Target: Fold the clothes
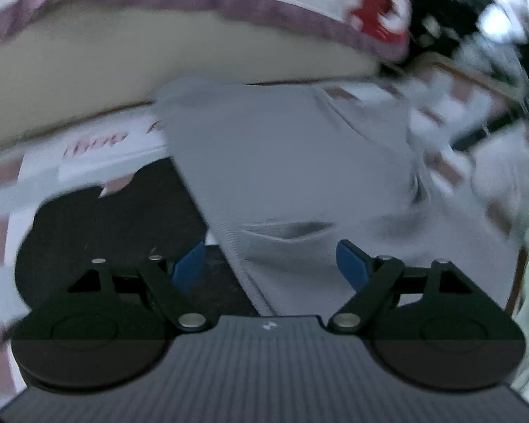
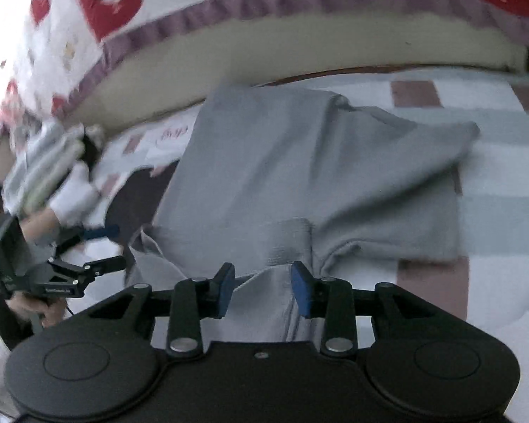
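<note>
Under my left gripper (image 1: 271, 264) the grey garment (image 1: 292, 176) lies spread on a checked sheet (image 1: 88, 162), beside a dark cloth (image 1: 116, 218). My left jaws stand wide apart over its edge and hold nothing (the picture is blurred). From my right wrist, my right gripper (image 2: 262, 290) has its jaws partly open with a fold of the grey garment between the pads; I cannot tell whether they pinch it. A gloved hand (image 2: 74, 194) shows at left, near a mattress (image 2: 264, 49).
</note>
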The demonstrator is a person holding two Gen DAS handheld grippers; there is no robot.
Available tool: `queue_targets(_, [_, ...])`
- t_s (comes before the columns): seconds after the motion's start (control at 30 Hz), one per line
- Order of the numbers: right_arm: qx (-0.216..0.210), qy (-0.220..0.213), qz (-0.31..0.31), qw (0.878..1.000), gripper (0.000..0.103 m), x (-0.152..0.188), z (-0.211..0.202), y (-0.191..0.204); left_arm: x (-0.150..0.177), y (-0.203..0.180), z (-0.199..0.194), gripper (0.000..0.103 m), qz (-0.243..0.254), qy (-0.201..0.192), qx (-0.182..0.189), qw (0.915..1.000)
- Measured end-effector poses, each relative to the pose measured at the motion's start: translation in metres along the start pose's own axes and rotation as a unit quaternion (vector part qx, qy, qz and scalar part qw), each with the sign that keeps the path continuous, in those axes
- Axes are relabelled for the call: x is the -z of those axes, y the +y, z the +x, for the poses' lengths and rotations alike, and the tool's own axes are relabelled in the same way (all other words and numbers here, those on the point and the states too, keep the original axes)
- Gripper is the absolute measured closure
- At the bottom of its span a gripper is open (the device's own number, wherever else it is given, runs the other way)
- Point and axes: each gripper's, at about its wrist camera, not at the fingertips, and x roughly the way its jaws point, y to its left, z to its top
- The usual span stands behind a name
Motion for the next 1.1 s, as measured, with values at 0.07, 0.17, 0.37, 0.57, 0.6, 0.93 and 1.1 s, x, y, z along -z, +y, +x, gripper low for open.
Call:
queue_targets(0.07, [0.014, 0.026, -0.021, 0.999, 0.062, 0.002, 0.012, 0.007, 0.001, -0.014, 0.007, 0.02, 0.043, 0.005, -0.014, 0.999])
queue_targets(0.17, [0.036, 0.066, -0.048, 0.996, 0.062, 0.007, 0.03, 0.013, -0.002, -0.028, 0.028, 0.02, 0.087, 0.02, -0.04, 0.9952])
queue_targets(0.37, [0.064, 0.081, -0.098, 0.99, 0.064, 0.011, 0.058, 0.018, -0.025, -0.011, 0.056, 0.072, -0.004, 0.037, -0.05, 0.998])
queue_targets(0.57, [0.099, 0.064, -0.118, 0.986, 0.098, 0.01, 0.061, 0.014, -0.026, 0.005, 0.052, 0.096, -0.038, 0.042, -0.157, 0.986])
queue_targets(0.6, [0.107, 0.063, -0.112, 0.986, 0.098, 0.009, 0.059, 0.013, -0.023, 0.005, 0.052, 0.096, -0.027, 0.044, -0.188, 0.9807])
queue_targets(0.93, [0.135, 0.063, -0.047, 0.988, 0.098, 0.005, 0.053, 0.001, -0.027, 0.016, 0.026, 0.079, -0.101, 0.039, -0.084, 0.9906])
queue_targets(1.1, [0.14, 0.037, -0.016, 0.989, 0.097, 0.004, 0.044, -0.004, -0.028, -0.007, 0.027, 0.059, -0.064, 0.027, -0.053, 0.9962])
